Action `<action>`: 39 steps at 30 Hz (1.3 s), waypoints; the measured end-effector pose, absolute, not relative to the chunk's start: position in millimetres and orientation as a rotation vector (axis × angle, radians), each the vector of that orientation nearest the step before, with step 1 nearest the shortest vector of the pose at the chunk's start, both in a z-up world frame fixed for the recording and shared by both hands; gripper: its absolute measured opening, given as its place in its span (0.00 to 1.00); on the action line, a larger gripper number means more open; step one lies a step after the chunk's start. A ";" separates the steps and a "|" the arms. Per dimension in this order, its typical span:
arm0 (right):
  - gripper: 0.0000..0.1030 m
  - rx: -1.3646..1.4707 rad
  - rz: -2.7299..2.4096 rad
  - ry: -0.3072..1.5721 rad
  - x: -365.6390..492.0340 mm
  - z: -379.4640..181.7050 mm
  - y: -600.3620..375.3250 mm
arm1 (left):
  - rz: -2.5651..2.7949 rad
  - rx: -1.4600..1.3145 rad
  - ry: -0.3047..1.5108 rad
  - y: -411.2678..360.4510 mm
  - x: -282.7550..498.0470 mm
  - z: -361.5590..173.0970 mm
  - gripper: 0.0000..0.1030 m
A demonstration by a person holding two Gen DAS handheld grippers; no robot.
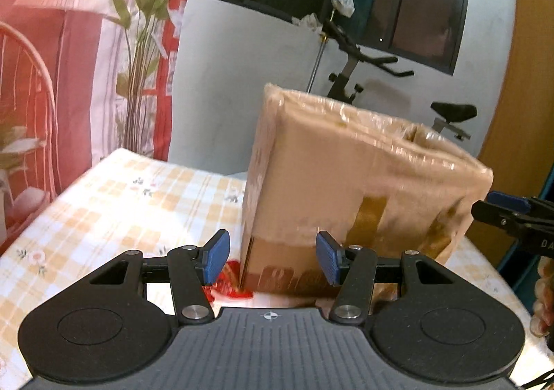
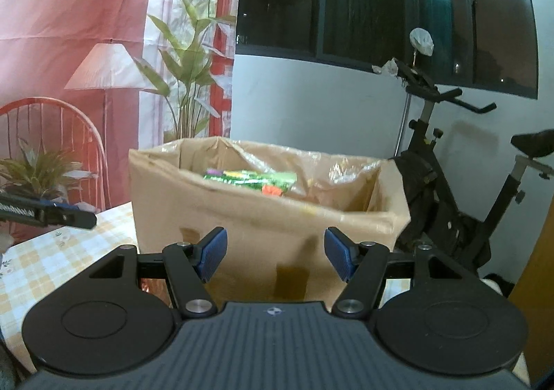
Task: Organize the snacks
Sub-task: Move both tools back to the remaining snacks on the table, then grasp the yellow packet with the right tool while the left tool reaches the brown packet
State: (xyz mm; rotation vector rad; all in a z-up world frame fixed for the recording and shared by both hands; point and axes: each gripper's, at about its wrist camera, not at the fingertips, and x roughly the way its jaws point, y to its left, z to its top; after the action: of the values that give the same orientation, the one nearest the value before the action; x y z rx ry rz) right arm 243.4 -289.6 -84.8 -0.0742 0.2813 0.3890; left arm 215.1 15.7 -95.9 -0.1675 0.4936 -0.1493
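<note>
Right wrist view: the cardboard box (image 2: 270, 216) stands on the checked counter (image 2: 52, 258), a green snack packet (image 2: 252, 180) inside. Both the left hand-held gripper (image 1: 273, 258) and right hand-held gripper (image 2: 275, 253) are spread wide, empty.

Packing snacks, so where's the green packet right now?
In the right wrist view, the green packet lies inside the open cardboard box, near its top, straight ahead.
</note>
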 end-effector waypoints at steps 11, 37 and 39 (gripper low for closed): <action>0.64 -0.066 0.353 0.416 231.4 -140.0 -302.4 | -0.161 -0.140 0.585 4.5 211.9 -130.6 0.56; 0.36 -0.074 0.324 0.644 232.7 -227.2 -285.2 | -0.196 -0.121 0.714 -3.9 228.7 -164.2 0.56; 0.36 -0.062 0.327 0.646 233.3 -227.4 -287.0 | -0.221 -0.123 0.731 -4.8 237.9 -167.3 0.56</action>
State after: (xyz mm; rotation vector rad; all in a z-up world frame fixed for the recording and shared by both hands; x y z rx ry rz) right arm 233.3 -287.0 -227.4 -0.0615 0.6461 0.3272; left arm 237.9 -4.8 -167.3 -0.1228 0.7310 -0.2209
